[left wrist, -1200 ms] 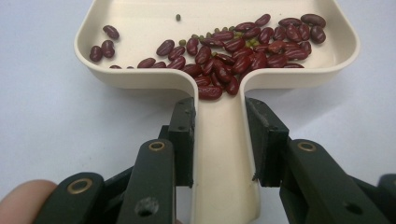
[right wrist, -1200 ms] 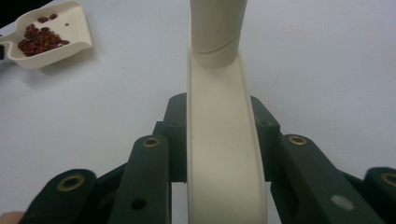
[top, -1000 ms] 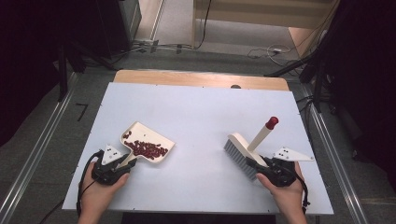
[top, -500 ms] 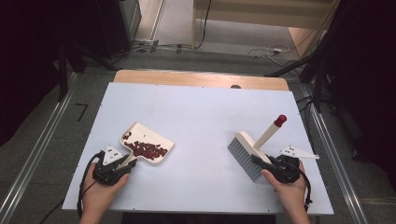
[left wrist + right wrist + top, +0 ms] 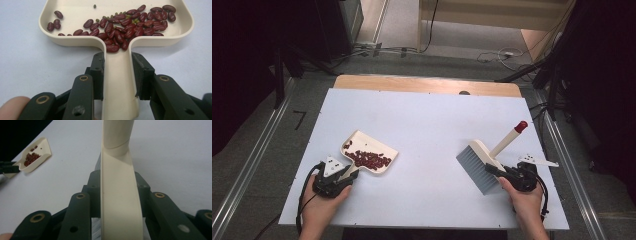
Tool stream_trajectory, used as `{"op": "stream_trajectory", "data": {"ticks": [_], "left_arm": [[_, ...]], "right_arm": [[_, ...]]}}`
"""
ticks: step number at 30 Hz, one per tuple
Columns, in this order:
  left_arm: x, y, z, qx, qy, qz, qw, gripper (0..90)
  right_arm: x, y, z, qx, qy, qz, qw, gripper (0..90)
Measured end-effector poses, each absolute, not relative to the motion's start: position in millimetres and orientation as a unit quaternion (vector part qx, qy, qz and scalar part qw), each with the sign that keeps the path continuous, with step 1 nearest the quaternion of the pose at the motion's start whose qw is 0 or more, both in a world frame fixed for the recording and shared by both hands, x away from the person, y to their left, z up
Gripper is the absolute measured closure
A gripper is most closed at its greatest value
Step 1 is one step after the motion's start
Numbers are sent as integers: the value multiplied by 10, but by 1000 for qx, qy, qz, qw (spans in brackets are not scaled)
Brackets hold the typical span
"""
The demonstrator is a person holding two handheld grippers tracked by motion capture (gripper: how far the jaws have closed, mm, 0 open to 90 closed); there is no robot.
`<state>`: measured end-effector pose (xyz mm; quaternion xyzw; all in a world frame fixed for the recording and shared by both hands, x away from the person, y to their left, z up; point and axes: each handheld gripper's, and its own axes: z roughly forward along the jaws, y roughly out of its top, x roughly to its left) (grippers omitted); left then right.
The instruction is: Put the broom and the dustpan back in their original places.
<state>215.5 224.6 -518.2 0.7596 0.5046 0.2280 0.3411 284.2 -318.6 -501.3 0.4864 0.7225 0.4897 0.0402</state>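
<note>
Item 1, dustpan (image 5: pixel 371 156): cream plastic, lying flat on the near-left part of the table (image 5: pixel 422 115). It carries a heap of red kidney beans (image 5: pixel 130 23) with a few small green ones, possibly mung beans, though they are too small for us to be sure. The heap lies toward the pan's back wall and spills into the mouth of the handle.

Item 2, left gripper (image 5: pixel 117 75): its jaws are partly closed and pinch the dustpan's handle from both sides, pads flat on the cream walls.

Item 3, hand brush (image 5: pixel 484 162): cream back, grey-white bristles, long handle with a red tip (image 5: pixel 521 126) pointing away and to the right. We find it at the near-right, well apart from the dustpan.

Item 4, right gripper (image 5: pixel 117 187): jaws drawn in on the brush's back, one pad on each side, clamping it firmly.

Item 5, table: pale blue-white top with no loose beans visible on it.

Handling note: we judge the sweeping done and the brush on its way to being set aside. To do this well, we lower the bristles flat onto the table before loosening the jaws, and we keep the pan level so that no beans roll out over its open front lip.
</note>
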Motion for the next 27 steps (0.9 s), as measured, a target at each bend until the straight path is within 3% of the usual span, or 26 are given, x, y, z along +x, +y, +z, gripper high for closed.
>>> {"op": "stream_trajectory", "data": {"ticks": [27], "left_arm": [[2161, 2249, -5185, 760, 505, 226, 341, 662]], "right_arm": [[2982, -3353, -5128, 521, 720, 458, 20, 558]]}}
